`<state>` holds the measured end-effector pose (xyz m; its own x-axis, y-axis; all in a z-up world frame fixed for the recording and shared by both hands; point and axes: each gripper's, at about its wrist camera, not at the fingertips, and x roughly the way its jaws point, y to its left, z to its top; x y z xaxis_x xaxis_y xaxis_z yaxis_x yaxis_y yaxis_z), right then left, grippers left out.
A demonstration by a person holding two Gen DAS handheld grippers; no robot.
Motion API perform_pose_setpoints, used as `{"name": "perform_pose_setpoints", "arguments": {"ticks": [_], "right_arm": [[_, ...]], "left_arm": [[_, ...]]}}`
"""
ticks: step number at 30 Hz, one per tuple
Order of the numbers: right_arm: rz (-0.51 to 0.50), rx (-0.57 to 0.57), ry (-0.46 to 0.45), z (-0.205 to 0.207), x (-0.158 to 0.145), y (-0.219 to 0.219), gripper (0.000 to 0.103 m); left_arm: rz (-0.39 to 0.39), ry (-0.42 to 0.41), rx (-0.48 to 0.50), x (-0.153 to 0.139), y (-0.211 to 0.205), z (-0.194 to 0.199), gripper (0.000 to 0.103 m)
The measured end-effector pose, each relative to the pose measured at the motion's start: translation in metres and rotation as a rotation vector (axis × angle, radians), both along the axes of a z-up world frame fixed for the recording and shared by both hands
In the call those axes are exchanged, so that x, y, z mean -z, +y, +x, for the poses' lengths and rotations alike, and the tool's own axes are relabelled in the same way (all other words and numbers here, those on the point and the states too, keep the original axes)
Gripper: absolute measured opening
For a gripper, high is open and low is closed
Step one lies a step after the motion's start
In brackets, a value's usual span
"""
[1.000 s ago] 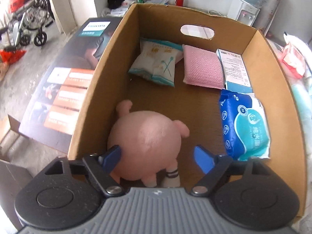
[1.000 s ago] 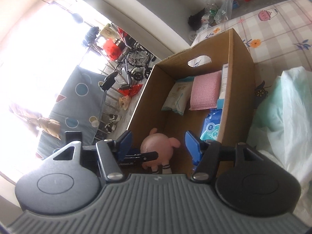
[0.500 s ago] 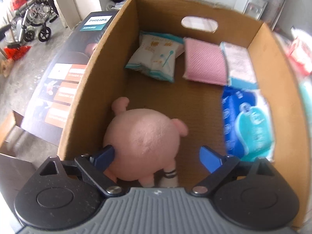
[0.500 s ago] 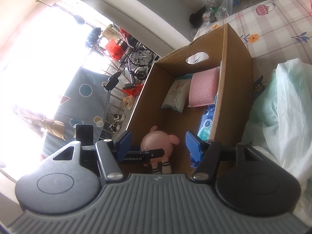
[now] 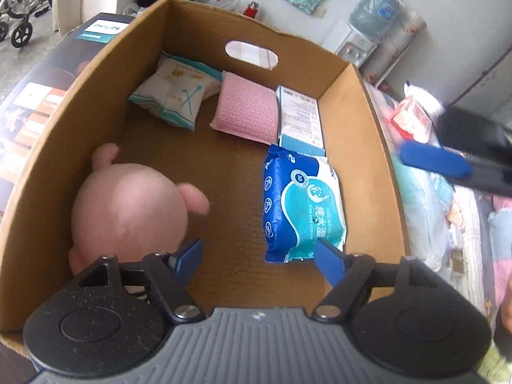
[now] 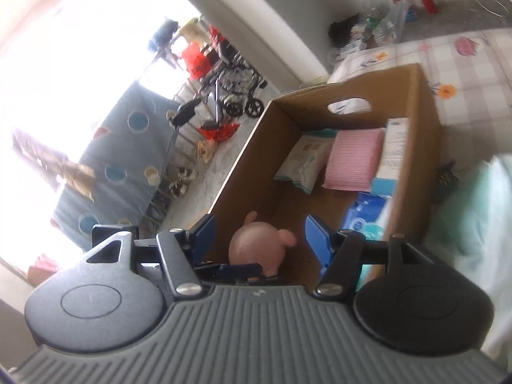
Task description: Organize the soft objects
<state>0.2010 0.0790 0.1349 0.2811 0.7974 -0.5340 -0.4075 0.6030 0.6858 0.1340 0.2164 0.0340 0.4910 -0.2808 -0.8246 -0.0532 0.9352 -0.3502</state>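
1. Left gripper (image 5: 257, 252) hangs over the cardboard box (image 5: 361, 147), angled down into it; its jaws have just been closing in a little, and nothing sits between them but bare box floor.
2. The pink pig plush (image 5: 128, 211) lies in the near left corner of the box, just beside the left blue fingertip (image 5: 188, 256), free of any grip.
3. Along the right wall: a blue pack of wet wipes (image 5: 300, 208), and right behind it a white and blue carton (image 5: 300, 118).
4. Against the far wall, under the handle cut-out: a white packet of cotton swabs (image 5: 172, 96) and a pink sponge pad (image 5: 246, 108) side by side.
5. Right gripper (image 6: 259, 240) looks at the box from outside, jaws moderately apart and empty; in the left view one of its blue pads shows beyond the box's right wall.
6. The box rests on a bed with a checked, flower-printed sheet (image 6: 473, 73).
7. A pale green plastic bag (image 6: 470, 211) lies beside the box on the right.
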Motion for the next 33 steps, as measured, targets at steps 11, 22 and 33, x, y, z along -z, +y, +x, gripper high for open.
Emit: {"name": "perform_pose_setpoints", "arguments": {"ticks": [11, 22, 33], "right_arm": [[-0.140, -0.294, 0.127, 0.064, 0.039, 0.142, 0.060], [-0.220, -0.329, 0.241, 0.098, 0.109, 0.204, 0.044], [-0.115, -0.367, 0.223, 0.087, 0.102, 0.196, 0.009]], "left_arm": [[0.168, -0.178, -0.198, -0.017, 0.035, -0.045, 0.073], [0.149, -0.197, -0.233, -0.014, 0.054, -0.053, 0.059], [0.114, -0.220, -0.204, -0.010, 0.050, -0.055, 0.063]]}}
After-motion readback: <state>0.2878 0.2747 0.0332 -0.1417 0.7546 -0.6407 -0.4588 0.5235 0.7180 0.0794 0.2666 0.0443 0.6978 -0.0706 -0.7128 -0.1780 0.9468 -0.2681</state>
